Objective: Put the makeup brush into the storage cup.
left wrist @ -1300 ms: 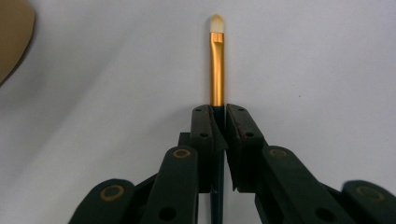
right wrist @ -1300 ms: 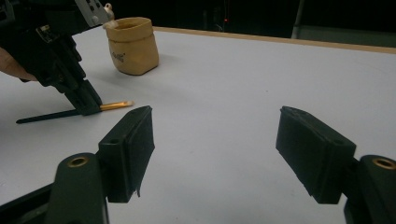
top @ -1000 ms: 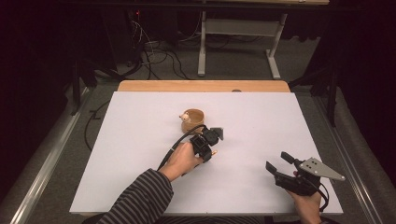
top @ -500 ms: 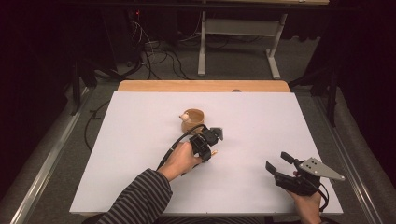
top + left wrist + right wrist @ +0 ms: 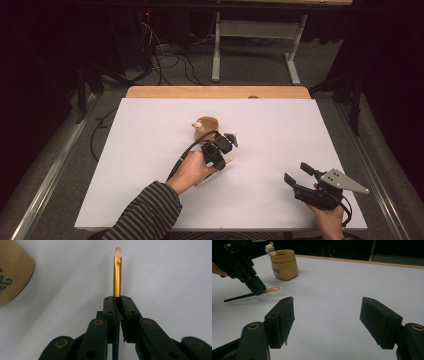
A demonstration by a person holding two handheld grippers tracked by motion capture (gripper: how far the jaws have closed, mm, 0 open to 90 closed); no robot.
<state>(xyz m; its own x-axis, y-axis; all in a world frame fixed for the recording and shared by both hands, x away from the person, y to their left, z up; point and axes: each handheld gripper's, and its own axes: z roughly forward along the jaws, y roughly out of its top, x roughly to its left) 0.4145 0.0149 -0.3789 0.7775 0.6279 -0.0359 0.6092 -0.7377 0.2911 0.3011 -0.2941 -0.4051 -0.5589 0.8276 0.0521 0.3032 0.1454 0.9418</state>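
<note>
Lowest in the high view, at the lower right of the frame, the right claw (image 5: 298, 174) hangs just over the white counter (image 5: 150, 150) with its jaws spread wide and nothing between them; in the right gripper view its two black pads (image 5: 284, 315) stand well apart at the bottom of the frame over bare white surface. Farther up, near the middle of the high view, a hand in a striped sleeve (image 5: 145, 212) holds the left claw (image 5: 222, 156), which is pinching a thin brush (image 5: 228, 160). In the left gripper view the jaws are pressed together on the dark handle, and the gold ferrule and pale tip of the brush (image 5: 117, 272) stick straight up toward the top centre of the frame. In the right gripper view the brush (image 5: 272, 289) lies nearly level at the left, low over the counter. Just beyond it, above the left claw in the high view, stands a small tan pot (image 5: 206, 126) with a little figure on its rim, near the brush tip but apart from it.
</note>
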